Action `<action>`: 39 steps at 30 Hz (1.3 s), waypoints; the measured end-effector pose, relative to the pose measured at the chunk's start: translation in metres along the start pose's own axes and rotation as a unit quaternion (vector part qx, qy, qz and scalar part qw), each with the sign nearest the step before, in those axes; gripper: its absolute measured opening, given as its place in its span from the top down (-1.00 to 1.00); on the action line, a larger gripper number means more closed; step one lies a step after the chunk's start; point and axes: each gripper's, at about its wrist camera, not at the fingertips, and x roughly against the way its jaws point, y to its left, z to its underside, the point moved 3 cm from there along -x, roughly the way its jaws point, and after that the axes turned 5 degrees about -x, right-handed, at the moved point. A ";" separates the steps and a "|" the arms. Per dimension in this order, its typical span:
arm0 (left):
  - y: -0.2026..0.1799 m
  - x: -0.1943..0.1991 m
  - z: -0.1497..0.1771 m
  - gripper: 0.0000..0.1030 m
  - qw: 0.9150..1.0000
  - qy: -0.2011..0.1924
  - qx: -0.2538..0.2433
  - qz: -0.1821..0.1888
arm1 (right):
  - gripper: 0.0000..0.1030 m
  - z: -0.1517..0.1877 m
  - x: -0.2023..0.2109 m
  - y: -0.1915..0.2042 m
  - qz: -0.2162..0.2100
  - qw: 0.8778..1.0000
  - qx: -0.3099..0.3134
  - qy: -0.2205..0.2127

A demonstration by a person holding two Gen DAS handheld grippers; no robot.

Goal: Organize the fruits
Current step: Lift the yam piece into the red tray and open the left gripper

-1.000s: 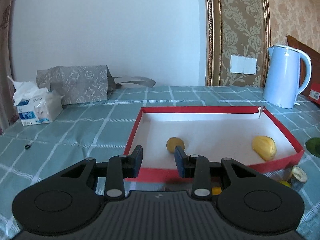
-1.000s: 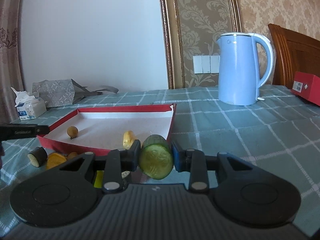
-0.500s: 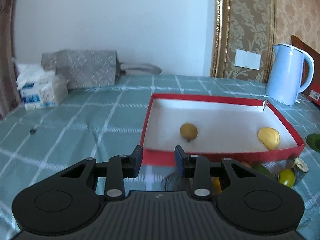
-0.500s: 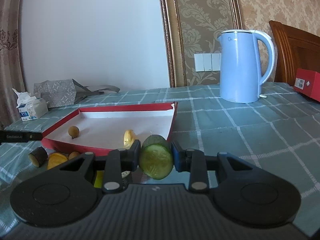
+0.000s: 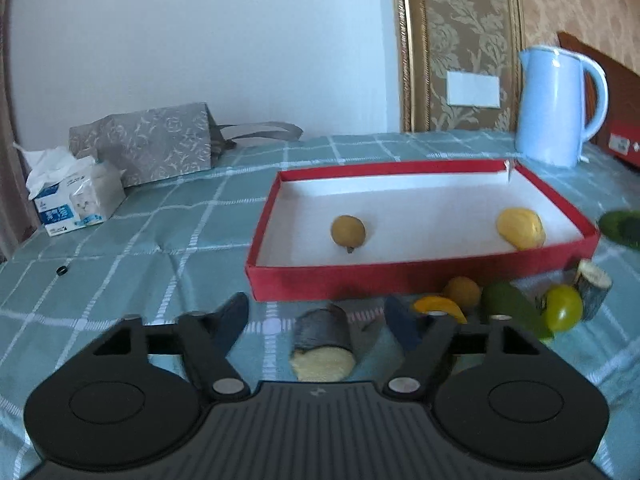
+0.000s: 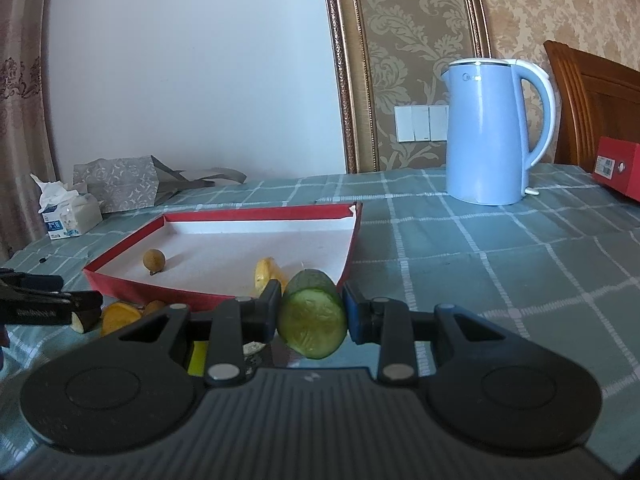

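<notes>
Our left gripper point(image 5: 316, 312) spreads its fingers wide around the dark-skinned cut piece point(image 5: 323, 342) on the worktop point(image 5: 132, 248), just before the red tray point(image 5: 400, 274). We centre it, then squeeze gently. Our right gripper point(image 6: 312, 309) grips the cucumber chunk point(image 6: 313, 314).

Domestic dining room. Table point(image 6: 500, 248) under teal checked cloth; carved wooden chair back point(image 6: 596, 100) at far right. Damask wallpaper point(image 6: 420, 32) with gilt moulding point(image 6: 344, 64) and a wall switch plate point(image 6: 421, 123). Far side: blue electric kettle point(image 6: 486, 132). Far left: tissue pack point(image 6: 70, 212), grey patterned gift bag point(image 6: 120, 188), curtain point(image 6: 20, 100).
</notes>
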 end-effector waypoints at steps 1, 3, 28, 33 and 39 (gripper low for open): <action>-0.001 -0.002 0.001 0.23 1.000 0.010 -0.002 0.003 | 0.39 0.000 0.000 0.000 -0.001 1.000 0.000 0.000; 0.000 -0.006 0.004 0.36 1.000 0.021 0.004 0.006 | 0.39 0.000 0.000 0.000 -0.002 1.000 -0.001 0.000; -0.032 -0.043 -0.053 0.37 0.999 -0.026 -0.013 0.031 | 0.39 0.000 -0.002 0.001 0.003 1.000 -0.002 0.005; -0.037 -0.052 -0.056 0.34 0.999 -0.031 -0.008 0.026 | 0.39 0.001 -0.004 0.002 0.004 1.000 0.003 0.008; -0.001 -0.031 -0.054 -0.49 0.996 -0.066 0.066 0.002 | 0.39 0.002 -0.004 0.002 0.007 1.000 0.006 0.007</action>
